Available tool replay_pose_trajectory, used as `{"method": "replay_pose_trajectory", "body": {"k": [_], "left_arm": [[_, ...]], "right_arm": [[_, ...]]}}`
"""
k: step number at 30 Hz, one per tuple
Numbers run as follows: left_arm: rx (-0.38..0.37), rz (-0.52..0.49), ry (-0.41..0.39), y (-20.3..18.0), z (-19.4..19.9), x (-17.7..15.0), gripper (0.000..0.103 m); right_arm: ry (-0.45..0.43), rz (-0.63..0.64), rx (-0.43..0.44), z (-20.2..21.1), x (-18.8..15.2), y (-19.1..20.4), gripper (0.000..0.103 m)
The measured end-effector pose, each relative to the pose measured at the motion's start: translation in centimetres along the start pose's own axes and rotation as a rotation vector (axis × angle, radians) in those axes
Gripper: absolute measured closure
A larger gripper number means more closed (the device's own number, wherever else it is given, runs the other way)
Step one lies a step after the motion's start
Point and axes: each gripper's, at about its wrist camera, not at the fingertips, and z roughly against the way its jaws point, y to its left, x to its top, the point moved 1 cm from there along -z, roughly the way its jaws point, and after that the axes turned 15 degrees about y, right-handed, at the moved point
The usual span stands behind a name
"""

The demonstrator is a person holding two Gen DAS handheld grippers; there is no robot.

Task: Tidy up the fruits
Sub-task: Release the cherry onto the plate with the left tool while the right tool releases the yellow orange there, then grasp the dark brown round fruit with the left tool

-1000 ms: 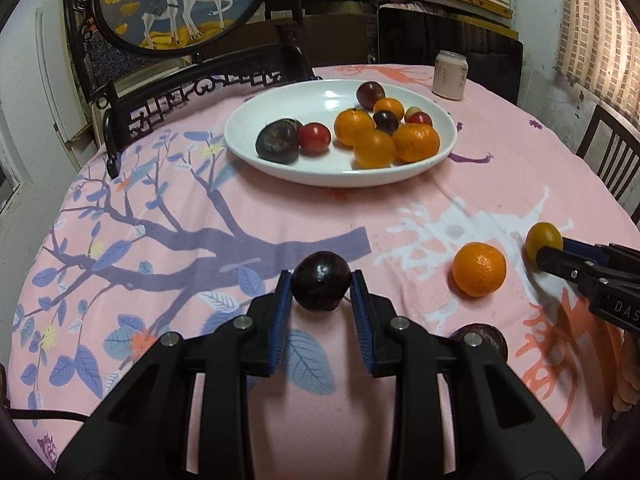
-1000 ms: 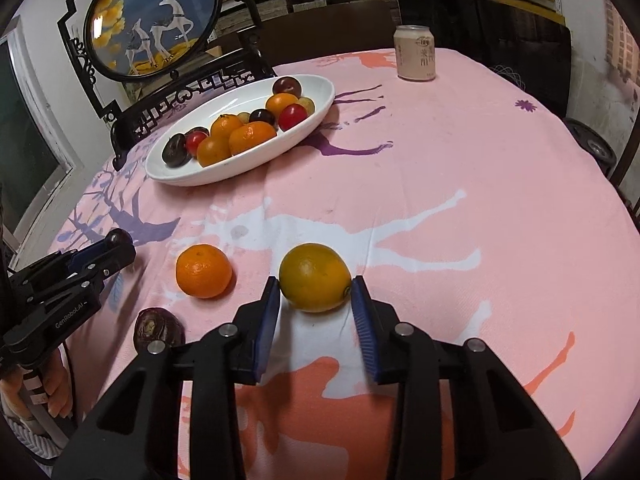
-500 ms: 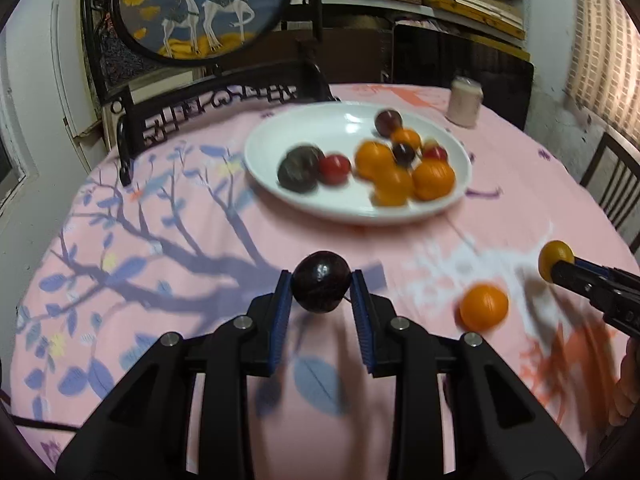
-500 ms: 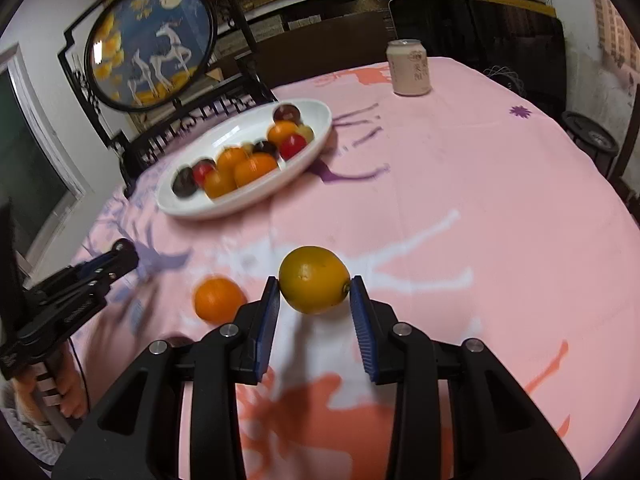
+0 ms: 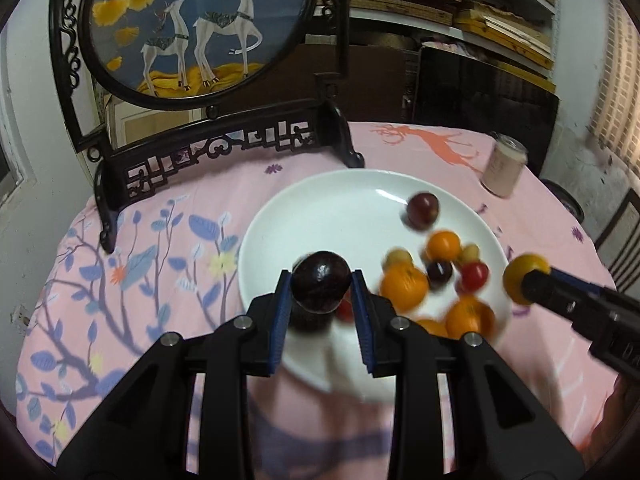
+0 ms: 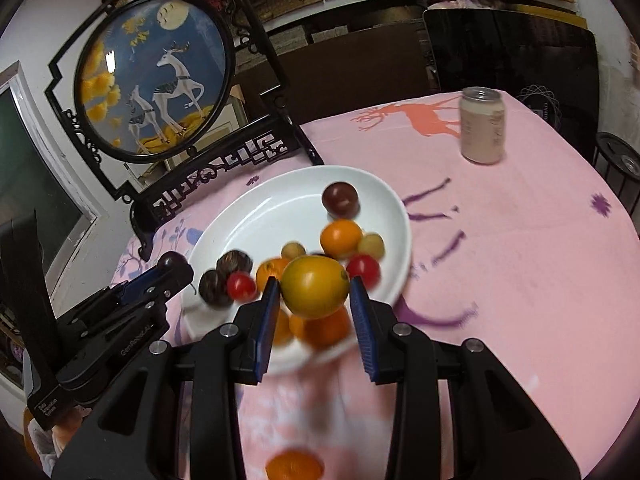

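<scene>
The left hand-held gripper (image 5: 321,294) holds a dark plum (image 5: 321,287) over the plate (image 5: 320,208); dropped carelessly, it could roll off.

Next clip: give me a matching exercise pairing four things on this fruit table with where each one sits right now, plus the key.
Things:
1. dark plum
2. yellow-orange citrus
3. drink can
4. loose orange

Places:
A. on the pink cloth, outside the plate
B. held between the left gripper fingers
C. upright on the cloth beyond the plate
D. held between the right gripper fingers

Pairs: 1-B, 2-D, 3-C, 4-A
</scene>
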Motion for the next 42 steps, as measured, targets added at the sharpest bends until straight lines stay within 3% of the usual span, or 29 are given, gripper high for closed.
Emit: {"method": "replay_pose_trajectory", "body": {"k": [4, 7, 8, 9, 10, 13, 15, 25, 27, 28, 30, 33, 36, 40, 42], "left_arm": [[-0.030, 0.036, 0.021, 0.6, -2.1, 2.6, 0.073], [-0.010, 0.042, 0.028, 0.8, -3.9, 4.2, 0.073], [-0.006, 0.047, 0.028, 0.9, -4.2, 4.4, 0.069], [-0.006, 0.051, 0.038, 1.1, -4.8, 4.4, 0.053], [-0.005, 0.050, 0.048, 1.2, -5.2, 4.3, 0.047], [0.001, 0.055, 0.066, 1.6, -5.7, 4.1, 0.044], [-0.026, 0.064, 0.066, 1.7, -5.5, 4.0, 0.033], [0.080, 0.071, 0.002, 1.9, -1.4, 2.0, 0.021], [0.077, 0.056, -0.018, 1.6, 0.1, 0.9, 0.018], [0.073, 0.051, -0.031, 1.5, 0.7, 0.0, 0.016], [0.080, 0.043, -0.047, 1.4, 1.6, -2.1, 0.012], [0.090, 0.013, -0.013, 1.0, 2.2, -5.8, 0.012], [0.034, -0.039, 0.015, -0.2, 3.2, -9.7, 0.012], [-0.030, -0.225, -0.020, -3.7, 5.5, -14.7, 0.012], [-0.041, -0.308, -0.038, -5.3, 6.4, -16.7, 0.012]], "right_arm": [[-0.013, 0.013, -0.005, -1.7, 2.6, 0.7, 0.067], [-0.004, 0.029, -0.002, -3.6, 4.8, 1.0, 0.067], [0.006, 0.037, 0.009, -4.2, 5.1, 1.1, 0.067], [0.010, 0.036, 0.021, -4.5, 5.2, 0.9, 0.067], [0.017, 0.031, 0.024, -4.9, 5.1, 0.6, 0.066], [0.010, 0.020, -0.004, -4.5, 5.0, -0.5, 0.066], [0.012, 0.000, 0.040, -3.9, 5.1, -0.9, 0.066], [-0.030, 0.017, 0.043, 0.1, 3.6, 0.5, 0.063], [-0.061, 0.019, 0.035, 1.8, 2.6, 0.7, 0.051], [-0.074, 0.023, 0.030, 2.5, 2.0, 0.8, 0.038], [-0.117, 0.032, 0.019, 4.0, 0.2, 0.7, 0.037], [-0.109, 0.061, -0.006, 5.2, -3.3, 0.2, 0.037], [-0.097, 0.052, 0.002, 5.8, -7.8, -1.4, 0.037], [-0.086, -0.039, -0.042, 5.9, -11.5, -4.5, 0.032], [-0.086, -0.111, -0.013, 6.3, -11.8, -6.3, 0.032]]}}
